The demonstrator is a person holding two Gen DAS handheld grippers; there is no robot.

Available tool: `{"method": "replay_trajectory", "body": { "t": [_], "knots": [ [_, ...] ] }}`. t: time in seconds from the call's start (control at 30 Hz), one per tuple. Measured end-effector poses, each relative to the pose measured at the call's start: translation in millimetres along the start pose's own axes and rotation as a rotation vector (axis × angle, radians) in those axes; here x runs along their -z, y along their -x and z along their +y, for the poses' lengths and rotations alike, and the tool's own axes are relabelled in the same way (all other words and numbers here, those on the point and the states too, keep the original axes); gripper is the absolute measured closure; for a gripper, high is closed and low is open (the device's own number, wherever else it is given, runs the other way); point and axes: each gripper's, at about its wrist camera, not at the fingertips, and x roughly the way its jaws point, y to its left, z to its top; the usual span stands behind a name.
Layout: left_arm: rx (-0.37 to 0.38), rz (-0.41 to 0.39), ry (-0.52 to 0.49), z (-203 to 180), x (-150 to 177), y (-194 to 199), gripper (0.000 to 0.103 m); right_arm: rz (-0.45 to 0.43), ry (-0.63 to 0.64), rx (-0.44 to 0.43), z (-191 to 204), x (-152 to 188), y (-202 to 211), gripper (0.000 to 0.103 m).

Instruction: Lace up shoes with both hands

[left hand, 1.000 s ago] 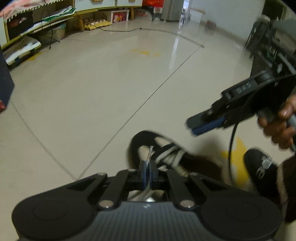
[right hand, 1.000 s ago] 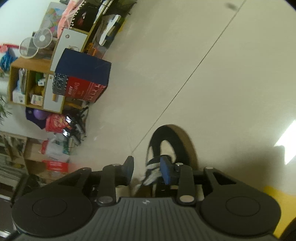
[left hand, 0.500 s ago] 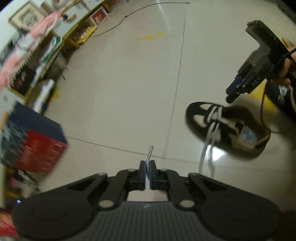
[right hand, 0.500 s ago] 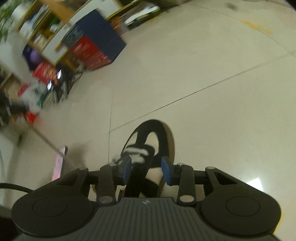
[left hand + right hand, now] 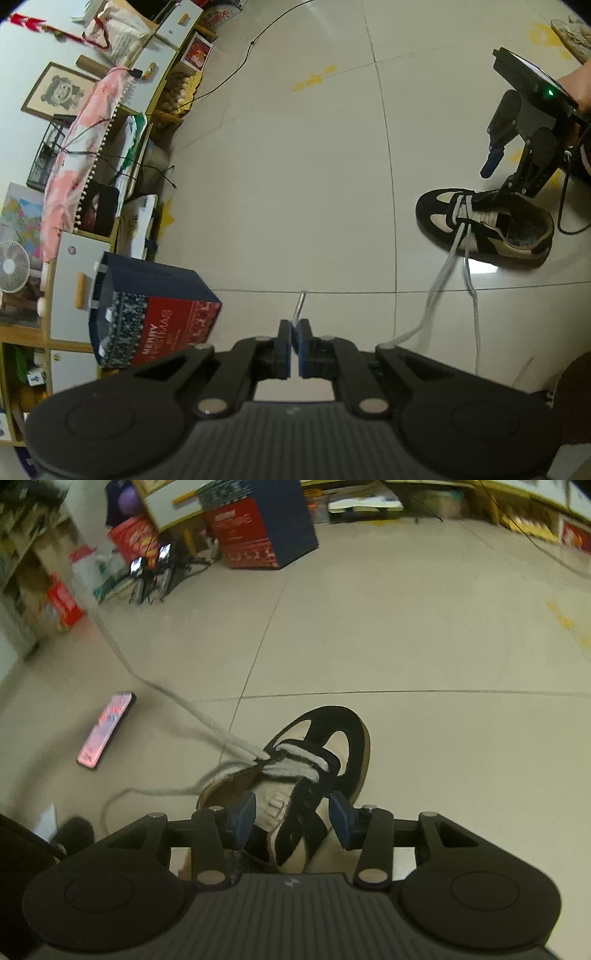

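We had the left gripper [image 5: 294,332] pinched on the lace tip [image 5: 300,303]; right gripper [image 5: 291,821] was opening, empty, over the shoe [image 5: 317,760] on the floor. Lace [image 5: 441,273] looked soft, limp, light, so best held by the stiff tip.

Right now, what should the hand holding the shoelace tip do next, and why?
Probably bring the lace tip back toward the shoe. The left gripper is shut on it, away from the shoe, and the lace hangs slack. The right gripper, jaws opening, holds nothing.
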Motion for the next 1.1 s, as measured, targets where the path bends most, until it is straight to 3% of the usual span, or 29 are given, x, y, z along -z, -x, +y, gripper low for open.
{"method": "replay_trajectory", "body": {
  "t": [0.33,0.87,0.97,1.07,1.1],
  "knots": [
    [0.01,-0.044,0.008,-10,-10,4,0.1,0.001,0.043,0.021,6,0,6,0.049],
    [0.249,-0.196,0.12,-109,-39,-92,0.1,-0.011,0.151,0.072,20,5,-6,0.05],
    [0.3,-0.227,0.158,-130,-44,-106,0.1,-0.022,0.137,0.075,18,4,-4,0.052],
    [0.344,-0.253,0.226,-146,-51,-121,0.1,-0.021,0.122,0.072,15,5,-3,0.069],
    [0.364,-0.261,0.25,-151,-53,-125,0.1,-0.021,0.116,0.071,15,5,-3,0.07]
  ]
}}
